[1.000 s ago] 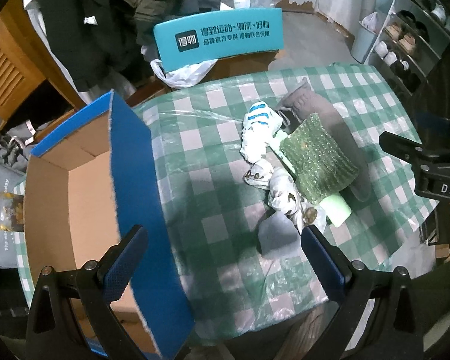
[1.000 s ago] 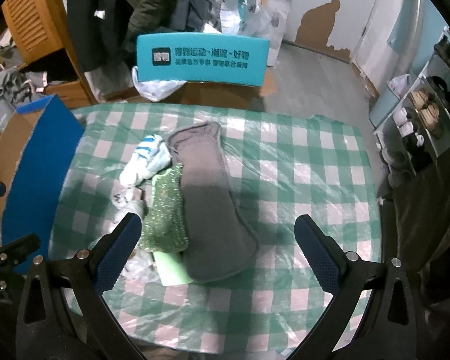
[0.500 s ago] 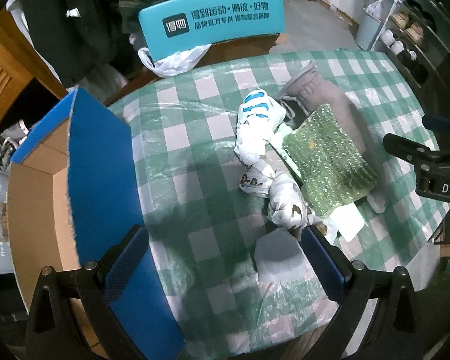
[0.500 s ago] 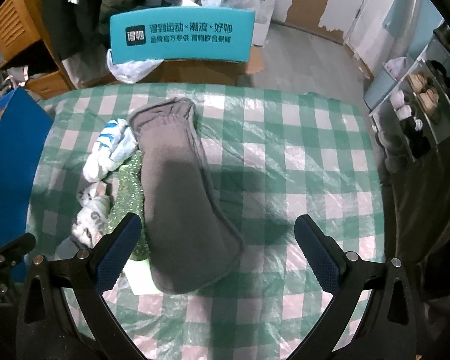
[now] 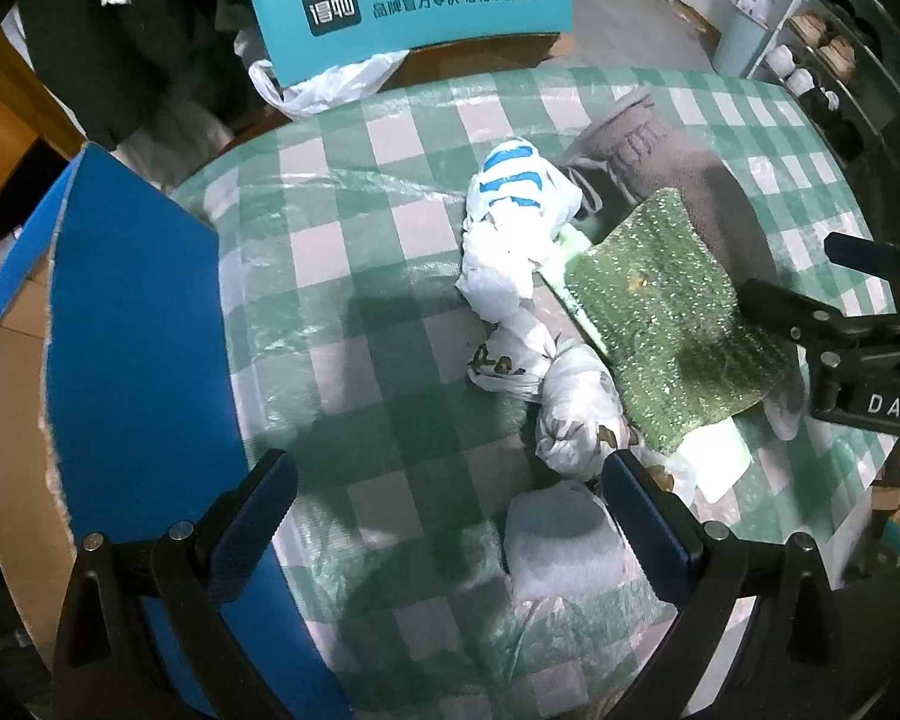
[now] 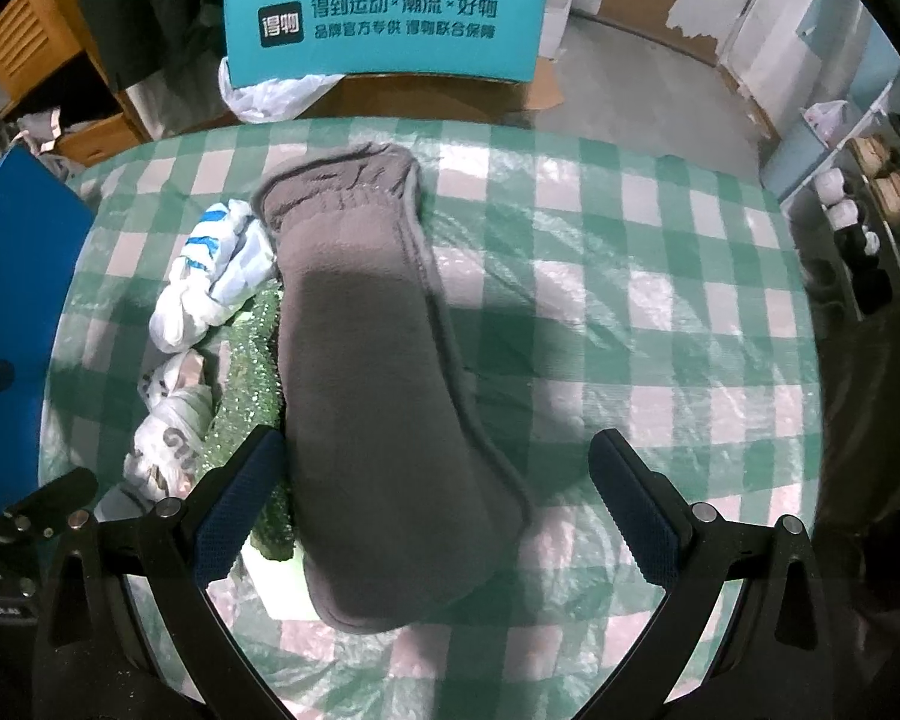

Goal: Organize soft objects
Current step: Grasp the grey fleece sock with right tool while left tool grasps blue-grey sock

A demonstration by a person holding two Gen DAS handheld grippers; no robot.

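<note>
Green-checked plastic tablecloth [image 5: 354,276] is seen; blue-walled cardboard box [image 5: 132,324] at left is judged unfilled. White knotted plastic bags [image 5: 510,252], glittery green cloth [image 5: 666,330], grey fleece piece [image 6: 378,360] remain unsorted. Left gripper [image 5: 450,516] and right gripper [image 6: 432,504] are spread, nothing held.

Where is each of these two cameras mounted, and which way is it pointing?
Left wrist view: sits on the left tool, looking down past its open blue fingers at the checked table, knotted white bags and blue-sided box; the right tool shows at the right edge.
Right wrist view: sits on the right tool, open, looking down at the grey cloth.
Both share the green sponge, grey cloth, bags and teal chair back.
</note>
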